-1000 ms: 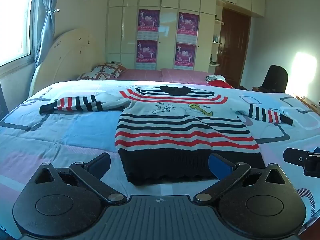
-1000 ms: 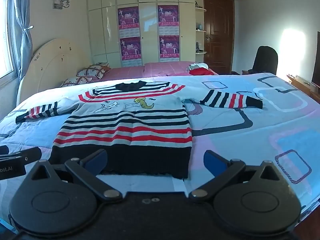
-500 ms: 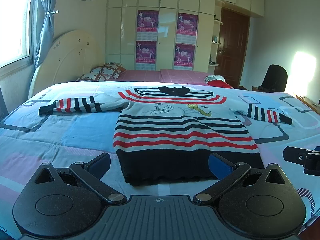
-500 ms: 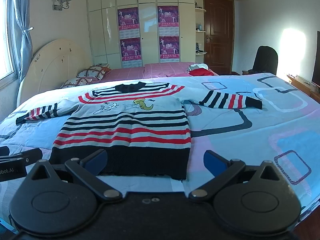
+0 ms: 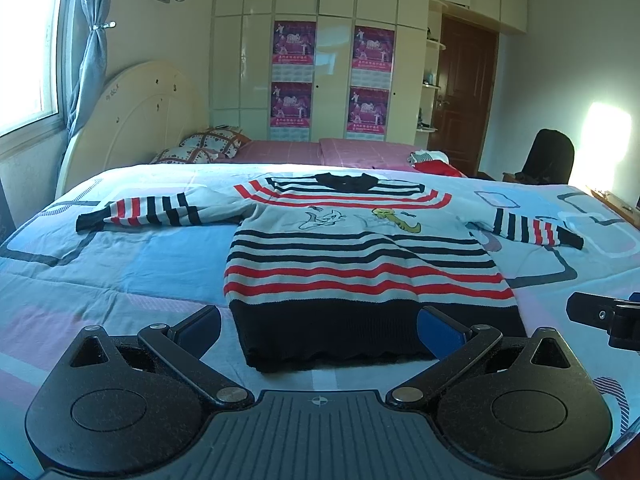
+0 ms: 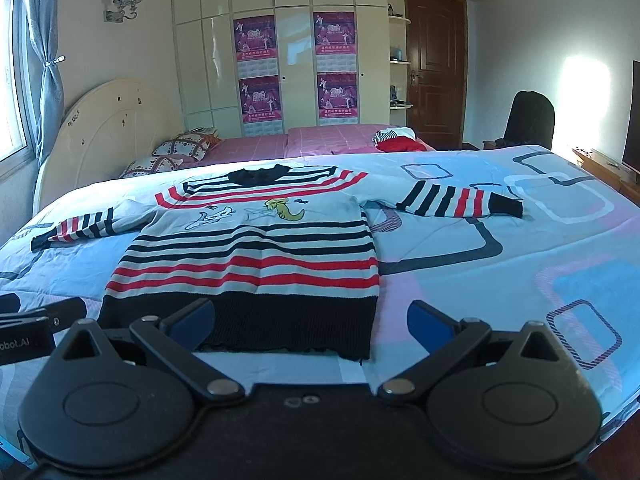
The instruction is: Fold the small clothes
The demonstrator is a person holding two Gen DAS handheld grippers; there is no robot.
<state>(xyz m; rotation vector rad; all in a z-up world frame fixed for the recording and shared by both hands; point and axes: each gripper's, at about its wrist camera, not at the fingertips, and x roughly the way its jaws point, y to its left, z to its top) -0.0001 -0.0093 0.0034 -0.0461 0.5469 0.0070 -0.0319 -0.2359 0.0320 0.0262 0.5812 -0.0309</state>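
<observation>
With both tools held low over the near edge of the bed (image 5: pixel 120 276), the striped sweater (image 5: pixel 360 256) lies flat and unfolded on the light-blue patterned cover, collar pointing away, both sleeves spread out sideways. Black hem band sits nearest the cameras.

Left gripper (image 5: pixel 320 326): jaws spread wide, nothing between them, hovering just short of the hem. Right gripper (image 6: pixel 310 320): same, released and empty, its left pad over the hem corner area, contact unclear. Each tool shows at the edge of the other's view.

Surface: quilted cover with grey and white rounded-rectangle outlines and pink patches, mostly smooth. Pink sheet beyond it, patterned pillows (image 6: pixel 176 152) by the cream curved headboard (image 5: pixel 136 120).

Room: cream wardrobe wall with four magenta posters (image 6: pixel 296 68), dark wood door (image 6: pixel 436 68) right of it, black chair (image 6: pixel 532 120), sunlit patch on right wall, window with blue curtain (image 5: pixel 90 52) on left, wall lamp above. Small red and striped clothes pile (image 6: pixel 396 140) at the far side of the bed.
</observation>
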